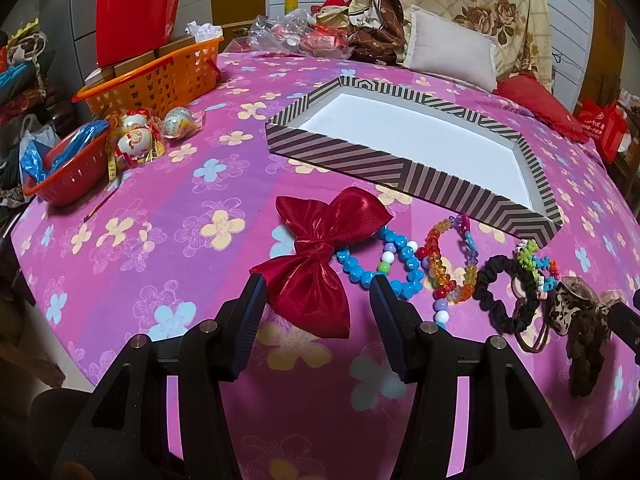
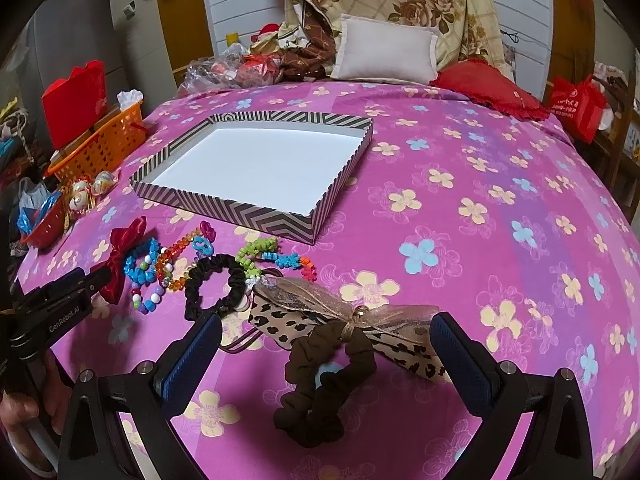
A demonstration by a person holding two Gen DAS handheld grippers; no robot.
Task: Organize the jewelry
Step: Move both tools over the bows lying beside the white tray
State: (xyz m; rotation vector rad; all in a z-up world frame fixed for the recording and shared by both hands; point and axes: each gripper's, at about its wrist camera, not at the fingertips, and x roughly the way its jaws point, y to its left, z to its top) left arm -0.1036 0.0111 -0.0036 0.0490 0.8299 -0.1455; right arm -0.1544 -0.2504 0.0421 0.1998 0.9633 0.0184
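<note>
My left gripper (image 1: 318, 284) was spread wide with nothing between its fingers, hovering over the pink flowered bedsheet (image 1: 160, 208). The shiny red satin bow (image 1: 320, 260) lay right in the gap just past the fingertips, not touched. Just right of the right fingertip sat the turquoise chunky bead bracelet (image 1: 384, 264), then the multicoloured translucent bead bracelet (image 1: 444, 264), then the black fabric scrunchie (image 1: 508, 292); all in one row. Beyond the row, ahead and slightly right: the shallow striped cardboard box lid with white inside (image 1: 360, 156), nothing in it. Far ahead-left: the orange plastic basket (image 1: 160, 80) and the red plastic bowl (image 1: 68, 176).

My right gripper (image 2: 326, 334) was also released, jaws wide apart. Between the fingers lay the brown fabric scrunchie with leopard-print bow and sheer ribbon (image 2: 328, 376); pads apart from it on both sides, so no grip. Just ahead-left of the left fingertip the black scrunchie showed again, with the neon green and blue beaded hair tie (image 2: 276, 256) beyond it. The striped lid stood further ahead-left, apart from everything. The left gripper was visible at far left, near the red bow.
</note>
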